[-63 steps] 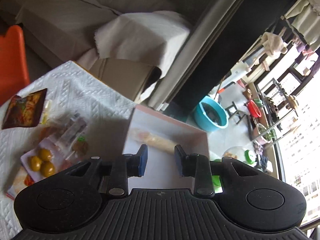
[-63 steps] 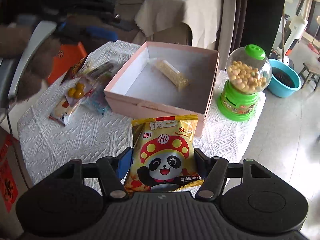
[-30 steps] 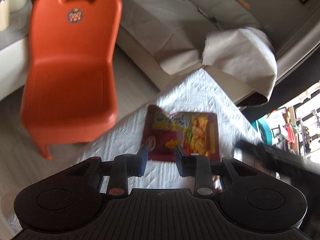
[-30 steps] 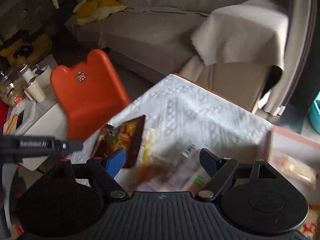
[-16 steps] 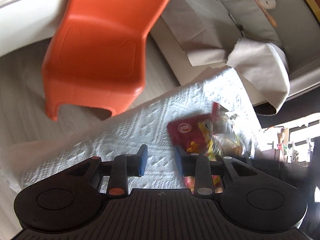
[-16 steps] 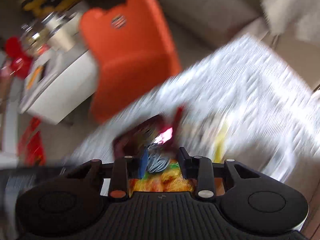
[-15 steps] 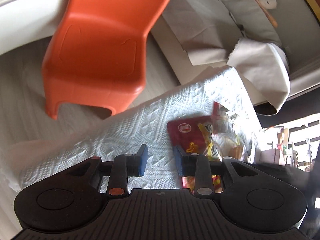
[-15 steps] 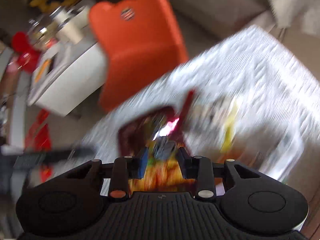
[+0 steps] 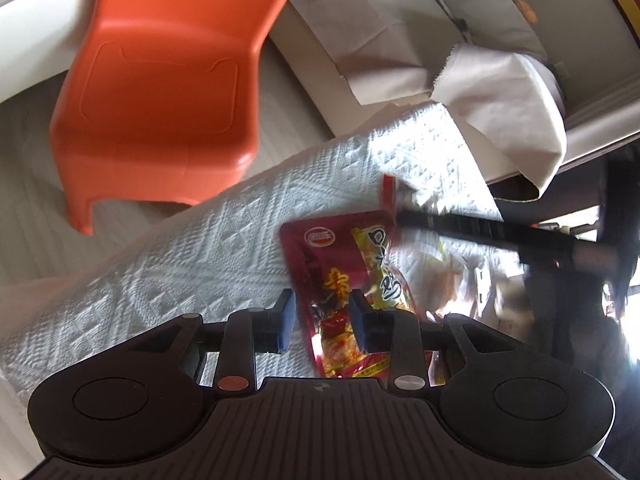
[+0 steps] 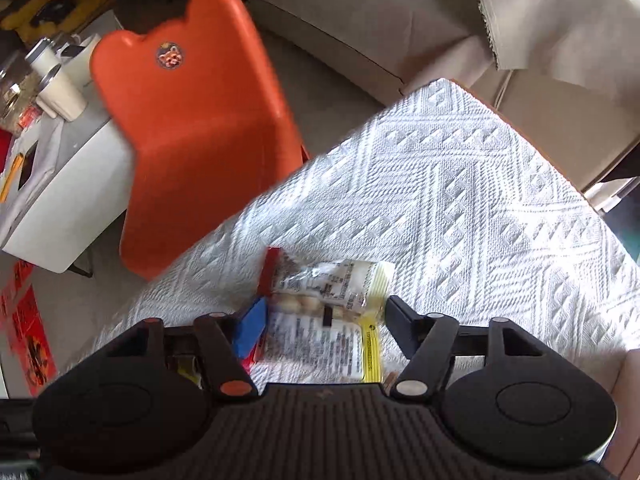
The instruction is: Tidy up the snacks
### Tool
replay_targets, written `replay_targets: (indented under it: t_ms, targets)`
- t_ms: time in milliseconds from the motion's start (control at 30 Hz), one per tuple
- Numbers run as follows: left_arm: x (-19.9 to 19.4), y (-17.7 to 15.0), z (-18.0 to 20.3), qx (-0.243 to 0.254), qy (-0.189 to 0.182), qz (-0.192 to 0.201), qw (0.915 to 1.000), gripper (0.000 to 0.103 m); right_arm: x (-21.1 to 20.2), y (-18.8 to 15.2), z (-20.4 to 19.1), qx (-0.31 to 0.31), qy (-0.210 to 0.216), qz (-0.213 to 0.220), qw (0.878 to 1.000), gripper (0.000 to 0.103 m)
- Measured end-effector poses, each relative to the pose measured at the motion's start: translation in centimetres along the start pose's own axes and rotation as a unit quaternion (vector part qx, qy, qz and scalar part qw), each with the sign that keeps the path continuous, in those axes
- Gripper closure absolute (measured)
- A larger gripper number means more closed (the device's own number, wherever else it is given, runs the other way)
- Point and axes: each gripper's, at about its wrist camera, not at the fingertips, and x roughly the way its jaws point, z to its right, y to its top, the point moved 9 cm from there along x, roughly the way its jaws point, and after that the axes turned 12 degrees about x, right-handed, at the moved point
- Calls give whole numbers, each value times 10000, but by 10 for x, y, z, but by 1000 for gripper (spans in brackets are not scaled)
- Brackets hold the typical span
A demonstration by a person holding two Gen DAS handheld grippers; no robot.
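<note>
Left claw [image 9: 322,322] part-open, astride flat red foil snack packet [image 9: 332,276] on white quilted surface [image 9: 200,264], lined up to pinch; right claw [image 10: 322,322] wide apart over clear yellow-edged snack bag [image 10: 332,320], nothing gripped.

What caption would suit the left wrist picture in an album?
Open left gripper poised over a red snack packet on the white tablecloth, orange chair behind.
</note>
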Motion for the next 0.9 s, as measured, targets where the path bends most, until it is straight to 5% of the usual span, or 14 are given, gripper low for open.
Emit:
replay_targets:
  t_ms: [167,233,367,467,633,733,800,900]
  targets:
    - [-1,-5,13,150,-83,-88,9998,70,-32,-57,-1,-488,90,-169,9986,55]
    - [0,-12,30,454,-229,-224,9985,70,-45,-78,4,-403,239,-310,9984,70]
    - [14,-42,75,1373,-472,-770,9864,70,-69,-109,21,186,520,-445,9975,70]
    - [24,-59,95,1776,-405,-963,9785,70,-95,-124,36,323,464,-86,9984,67]
    - [31,-61,83,1194,-78,-846,9892,69,-107,-159,59,729,381,-134,9965,62]
    - [29,-63,81,907,-190,-837,9922,69,-101,-176,65,762,200,-166,9968,62]
    - [24,-61,76,786,-140,-753,9940,69,-102,-180,68,1001,441,-175,9938,62]
    - [9,-57,63,631,149,-450,9969,70,-102,-177,64,1330,807,-124,9877,38]
